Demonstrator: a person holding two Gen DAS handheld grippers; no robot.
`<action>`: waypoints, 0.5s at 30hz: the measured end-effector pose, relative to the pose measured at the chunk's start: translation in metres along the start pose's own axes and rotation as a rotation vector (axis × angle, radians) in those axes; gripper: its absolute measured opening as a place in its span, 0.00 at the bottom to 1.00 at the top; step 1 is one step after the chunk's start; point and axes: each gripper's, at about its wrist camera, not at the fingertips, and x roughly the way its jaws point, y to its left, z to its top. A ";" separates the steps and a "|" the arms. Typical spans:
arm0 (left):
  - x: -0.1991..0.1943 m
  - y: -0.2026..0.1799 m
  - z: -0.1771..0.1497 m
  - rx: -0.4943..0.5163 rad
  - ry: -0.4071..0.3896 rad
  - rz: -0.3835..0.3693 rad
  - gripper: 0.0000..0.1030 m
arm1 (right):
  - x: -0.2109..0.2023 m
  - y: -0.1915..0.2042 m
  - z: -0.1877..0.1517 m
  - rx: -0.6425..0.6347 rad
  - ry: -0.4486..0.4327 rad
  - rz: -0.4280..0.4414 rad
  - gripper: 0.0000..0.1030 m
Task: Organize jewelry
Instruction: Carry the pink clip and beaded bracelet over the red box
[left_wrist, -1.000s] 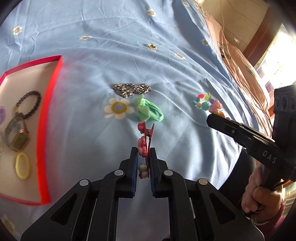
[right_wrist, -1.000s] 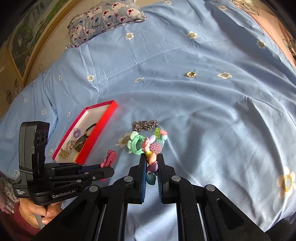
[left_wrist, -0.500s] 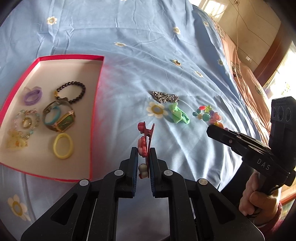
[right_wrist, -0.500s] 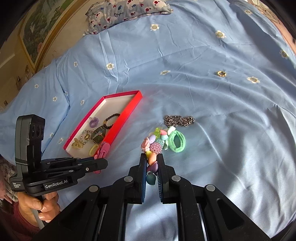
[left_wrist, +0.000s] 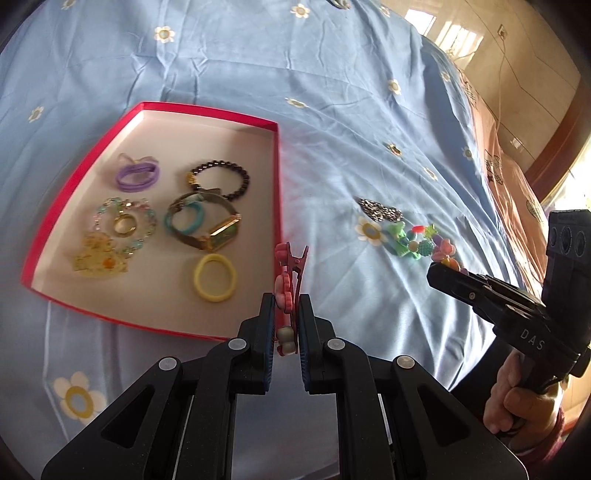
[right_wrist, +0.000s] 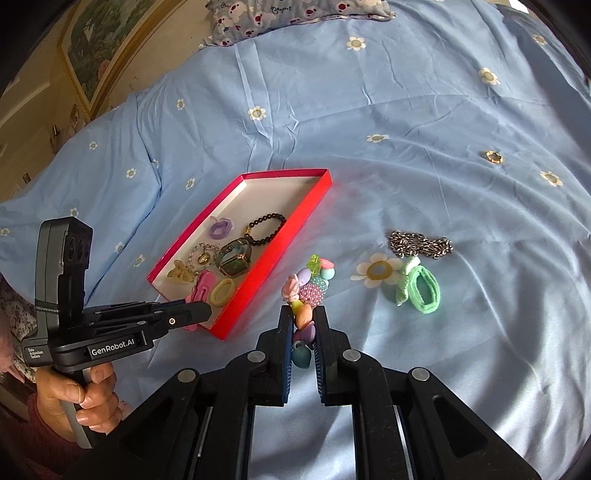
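My left gripper is shut on a pink hair clip, which sticks up just past the right wall of the red box. The box holds a watch, a black bead bracelet, hair ties and a ring. My right gripper is shut on a colourful bead bracelet, held above the bedspread just right of the red box. In the right wrist view the left gripper carries the pink hair clip over the box's near corner.
On the blue flowered bedspread lie a silver chain, a green scrunchie and, farther off, a gold ring. A patterned pillow lies at the far edge. A hand grips the left tool's handle.
Both grippers have moved left across the bed toward the red box, each still carrying its item. The box now fills more of both views; chain and scrunchie lie farther right.
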 end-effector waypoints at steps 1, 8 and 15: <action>-0.002 0.005 0.000 -0.007 -0.004 0.006 0.10 | 0.002 0.002 0.001 -0.005 0.003 0.004 0.09; -0.011 0.031 0.000 -0.046 -0.019 0.041 0.10 | 0.017 0.027 0.009 -0.054 0.022 0.039 0.09; -0.013 0.052 0.002 -0.075 -0.024 0.078 0.10 | 0.040 0.056 0.017 -0.110 0.053 0.083 0.09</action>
